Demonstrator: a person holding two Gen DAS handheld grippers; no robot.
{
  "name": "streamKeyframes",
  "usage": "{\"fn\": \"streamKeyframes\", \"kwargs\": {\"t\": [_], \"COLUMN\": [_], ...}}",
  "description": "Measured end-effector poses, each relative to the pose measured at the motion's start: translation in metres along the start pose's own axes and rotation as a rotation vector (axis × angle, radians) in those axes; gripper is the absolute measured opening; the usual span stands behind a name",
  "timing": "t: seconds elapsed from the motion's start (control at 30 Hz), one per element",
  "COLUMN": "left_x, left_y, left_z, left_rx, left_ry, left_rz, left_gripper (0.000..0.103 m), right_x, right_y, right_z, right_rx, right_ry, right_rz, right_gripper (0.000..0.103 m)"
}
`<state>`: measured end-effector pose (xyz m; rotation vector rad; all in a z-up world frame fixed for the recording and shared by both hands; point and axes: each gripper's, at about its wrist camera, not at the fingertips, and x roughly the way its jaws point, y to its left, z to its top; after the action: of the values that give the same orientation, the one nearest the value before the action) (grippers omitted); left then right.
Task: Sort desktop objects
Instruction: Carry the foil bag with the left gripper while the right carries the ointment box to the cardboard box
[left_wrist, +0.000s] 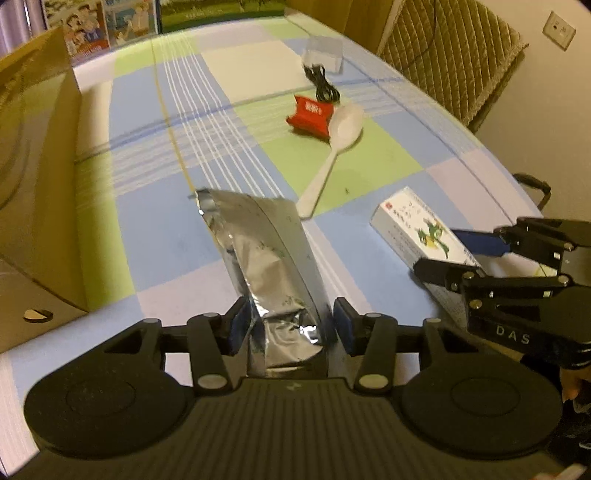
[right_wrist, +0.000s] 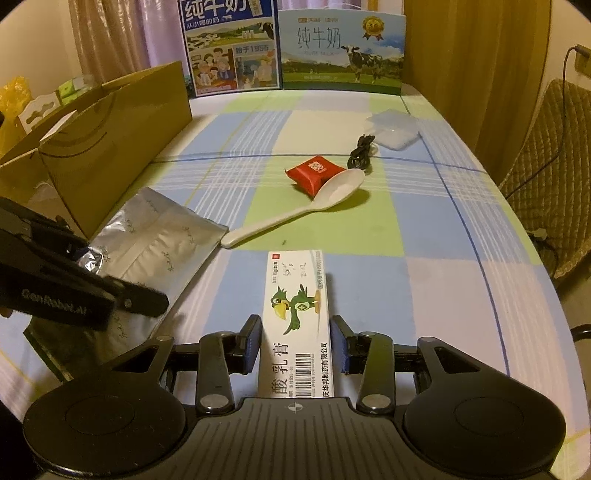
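Up close from the left wrist camera, the left gripper (left_wrist: 291, 328) pinches a crinkled silver foil pouch (left_wrist: 264, 254) between its blue-padded fingers (left_wrist: 240, 325), holding it above the checked tablecloth (left_wrist: 147, 147). Beyond the pouch, a white spoon (left_wrist: 334, 147) lies with its bowl touching a red packet (left_wrist: 310, 114). A coiled black cable (left_wrist: 321, 86) sits just past the red packet, and a clear plastic container (left_wrist: 325, 51) lies beyond the cable. On the far side of the pouch from the spoon stands a brown cardboard box (left_wrist: 40, 166). Near the spoon's handle, a white medicine box (left_wrist: 417, 232) with a green bird printed on it sits between the fingers of the right gripper (left_wrist: 443, 251).

From the right wrist camera, the right gripper (right_wrist: 295, 343) straddles the white medicine box (right_wrist: 299, 314), a pad close along each long side; whether they press on it I cannot tell. The box lies flat on the tablecloth (right_wrist: 424, 229). Beyond it lies the spoon (right_wrist: 295, 210), its bowl against the red packet (right_wrist: 314, 171), with the cable (right_wrist: 360, 155) and clear container (right_wrist: 393, 129) farther on. Beside the spoon's handle, the left gripper (right_wrist: 122, 291) holds the foil pouch (right_wrist: 155, 236) in front of the cardboard box (right_wrist: 110, 147). Two milk cartons (right_wrist: 340, 51) stand at the table's far end.
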<state>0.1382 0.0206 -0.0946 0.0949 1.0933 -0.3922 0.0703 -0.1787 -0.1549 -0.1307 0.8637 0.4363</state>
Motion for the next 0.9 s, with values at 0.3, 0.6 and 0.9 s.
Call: {"fn": "streamKeyframes", "kwargs": {"t": [0.3,0.6,0.9], "left_x": [-0.001,-0.023,-0.051], "left_y": [-0.008,-0.004,0.003], "left_z": [-0.003,-0.012,-0.012], "left_rx": [0.059,0.027,0.009], "left_ry": [-0.003,-0.043,-0.079], "left_rz": [0.035,0.054,0.073], "left_gripper": [0.038,0.036,0.036], "right_x": [0.011,0.001,-0.008], "right_y": [0.006,0.004,0.009], "right_z": [0.001,0.003,0.006], "right_rx": [-0.025,0.028,0.029], "right_ry": [0.022,-0.021,-0.044], "right_rz": [-0.016,0.019,0.05], "right_gripper": [0.036,0.035,0.035]}}
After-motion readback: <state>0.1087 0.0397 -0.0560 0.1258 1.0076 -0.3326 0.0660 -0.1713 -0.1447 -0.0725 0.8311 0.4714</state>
